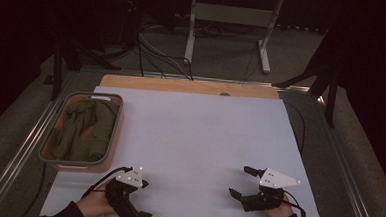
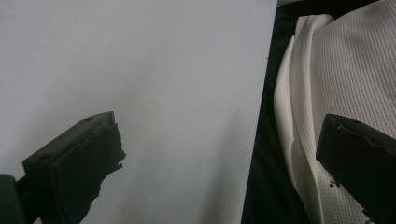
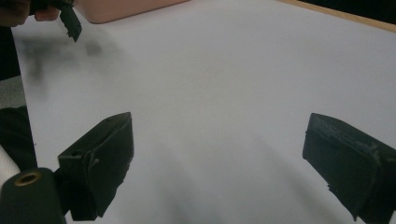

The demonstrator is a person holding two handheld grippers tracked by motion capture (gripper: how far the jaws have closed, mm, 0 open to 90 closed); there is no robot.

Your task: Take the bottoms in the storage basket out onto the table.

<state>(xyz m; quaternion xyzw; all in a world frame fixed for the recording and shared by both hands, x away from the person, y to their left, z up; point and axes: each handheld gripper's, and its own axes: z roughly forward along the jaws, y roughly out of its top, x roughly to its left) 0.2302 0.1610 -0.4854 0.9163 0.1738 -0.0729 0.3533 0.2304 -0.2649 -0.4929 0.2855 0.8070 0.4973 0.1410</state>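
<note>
A grey-rimmed pink basket stands at the left of the white board, with an olive-green cloth bunched inside it. My left gripper is held near the board's front left edge, open and empty; in the left gripper view its jaws stand wide apart over the board's edge. My right gripper hovers near the front right, also open with nothing between its jaws. The right gripper view looks across bare board toward the left gripper and the basket's pink wall.
The board lies on a wooden tabletop inside a metal frame. Cables and a white stand sit on the floor beyond. The person's white textured garment lies just past the board's front edge.
</note>
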